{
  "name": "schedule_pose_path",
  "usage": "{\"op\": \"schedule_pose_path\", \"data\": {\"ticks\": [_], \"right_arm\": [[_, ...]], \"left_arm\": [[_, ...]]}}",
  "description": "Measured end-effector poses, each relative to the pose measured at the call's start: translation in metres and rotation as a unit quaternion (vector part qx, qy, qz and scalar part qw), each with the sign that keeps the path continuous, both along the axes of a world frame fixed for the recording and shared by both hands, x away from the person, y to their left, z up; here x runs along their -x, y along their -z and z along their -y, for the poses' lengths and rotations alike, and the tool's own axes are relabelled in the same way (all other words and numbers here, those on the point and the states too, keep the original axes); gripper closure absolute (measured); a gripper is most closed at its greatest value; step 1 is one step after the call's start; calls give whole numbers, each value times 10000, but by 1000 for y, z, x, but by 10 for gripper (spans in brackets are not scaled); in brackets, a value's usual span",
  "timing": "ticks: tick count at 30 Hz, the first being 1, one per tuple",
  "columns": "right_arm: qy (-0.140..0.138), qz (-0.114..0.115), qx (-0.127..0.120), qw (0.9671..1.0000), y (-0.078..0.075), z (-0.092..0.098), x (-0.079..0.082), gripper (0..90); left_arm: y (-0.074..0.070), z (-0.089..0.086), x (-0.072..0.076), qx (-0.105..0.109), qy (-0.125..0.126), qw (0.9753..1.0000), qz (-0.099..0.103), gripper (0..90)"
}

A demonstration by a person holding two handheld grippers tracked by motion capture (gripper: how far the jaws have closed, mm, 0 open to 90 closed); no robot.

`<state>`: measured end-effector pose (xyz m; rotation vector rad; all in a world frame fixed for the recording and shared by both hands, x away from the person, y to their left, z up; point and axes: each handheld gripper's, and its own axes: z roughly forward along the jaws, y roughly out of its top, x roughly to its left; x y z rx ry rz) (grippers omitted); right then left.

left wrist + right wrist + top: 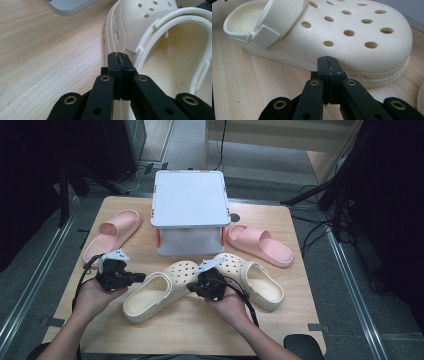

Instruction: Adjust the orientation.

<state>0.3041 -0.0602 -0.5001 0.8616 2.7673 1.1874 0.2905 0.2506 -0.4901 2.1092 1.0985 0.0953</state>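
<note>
Left cream clog (156, 296) lies on the table (175, 330) between the two grippers, toe pointing up toward the box, heel opening toward the person. In the left gripper view this clog (160, 37) sits just ahead and to the right of the jaw tips; strap and open heel cup visible, the tips right at its side wall; contact not certain. In the right gripper view the same clog (342, 32) lies crosswise just beyond the tips, perforated toe to the right, strap pivot to the left.

Left gripper (135, 277): jaws pressed together, nothing between them; seen closed in its own view (119, 55). Held in the person's left hand (92, 295), tips pointing at the clog's heel side.

Right gripper (192, 284): jaws also closed flat against each other, empty (328, 60). Right hand (227, 302) behind it. Tips just short of the clog's sole edge.

Second cream clog (252, 279) lies just right of the right gripper, touching or nearly touching the first at the toes.

Beyond both grippers: white lidded box (189, 210) at table centre-back. Pink slide (112, 232) beyond the left gripper, another pink slide (260, 245) beyond the right clog.
</note>
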Motion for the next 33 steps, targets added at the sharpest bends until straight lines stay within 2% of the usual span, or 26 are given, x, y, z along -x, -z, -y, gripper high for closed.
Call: {"op": "schedule_pose_path", "data": {"ticks": [4, 10, 11, 14, 15, 16, 19, 23, 28, 33], "right_arm": [[0, 40, 39, 10000, -1, 0, -3, 900], [102, 26, 65, 9999, -1, 1, -7, 900], [147, 24, 57, 9999, -1, 2, -10, 900], [230, 25, 56, 9997, -1, 2, -12, 900], [306, 23, 42, 9995, -1, 3, -15, 900], [340, 25, 38, 9994, -1, 4, -16, 900], [487, 4, 23, 9988, -1, 6, -20, 900], [565, -17, 1, 9984, -1, 7, -24, 900], [647, 118, 31, 9978, -1, 6, -27, 900], [689, 62, 7, 9976, -1, 7, -30, 900]], "left_arm": [[1, 0, 4, 85, -2, 10000, -22, 896], [3, 6, 12, -22, 125, 9999, -75, 896], [4, 11, 14, -80, 179, 9998, -88, 896], [5, 17, 17, -74, 305, 9994, -144, 896], [6, 25, 21, -103, 416, 9990, -155, 896], [6, 25, 21, -103, 416, 9990, -155, 896], [8, 40, 27, -119, 611, 9979, -200, 895], [9, 48, 28, -176, 654, 9975, -196, 895], [11, 58, 28, 21, 741, 9970, -237, 893], [9, 60, 28, -63, 763, 9969, -168, 865]]}}
